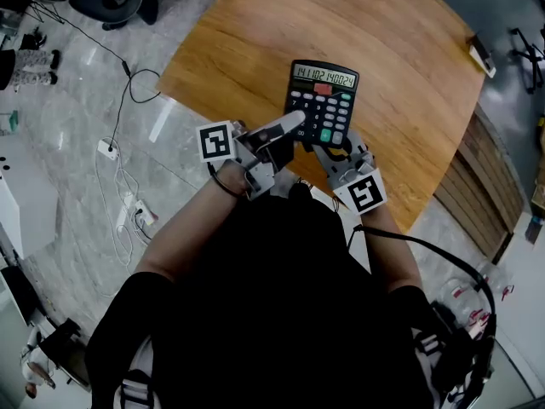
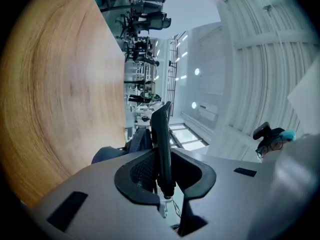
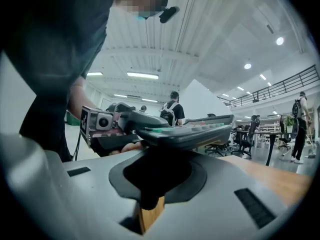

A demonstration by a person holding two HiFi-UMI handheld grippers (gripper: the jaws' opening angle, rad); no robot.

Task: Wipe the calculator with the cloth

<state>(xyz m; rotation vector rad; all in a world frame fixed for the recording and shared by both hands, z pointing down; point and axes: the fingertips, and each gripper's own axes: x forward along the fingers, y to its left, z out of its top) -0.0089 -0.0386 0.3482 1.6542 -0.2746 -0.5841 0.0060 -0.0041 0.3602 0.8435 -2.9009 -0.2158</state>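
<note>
A black calculator [image 1: 322,100] with a lit display hangs in the air above the round wooden table [image 1: 409,58]. My left gripper [image 1: 289,128] comes in from the left and is shut on its near left edge. In the left gripper view the calculator [image 2: 161,139] stands edge-on between the jaws of that gripper [image 2: 165,180]. My right gripper [image 1: 329,152] sits under the calculator's near right corner. Its jaws [image 3: 157,176] are shut on a dark bunched cloth [image 3: 152,184], just below the calculator [image 3: 195,131]. The cloth cannot be made out in the head view.
A small white object [image 1: 481,54] lies at the table's far right edge. Cables and a power strip [image 1: 111,147] trail over the marble floor on the left. Stacked wooden panels [image 1: 485,186] stand to the right. People [image 3: 172,109] and office chairs are far behind.
</note>
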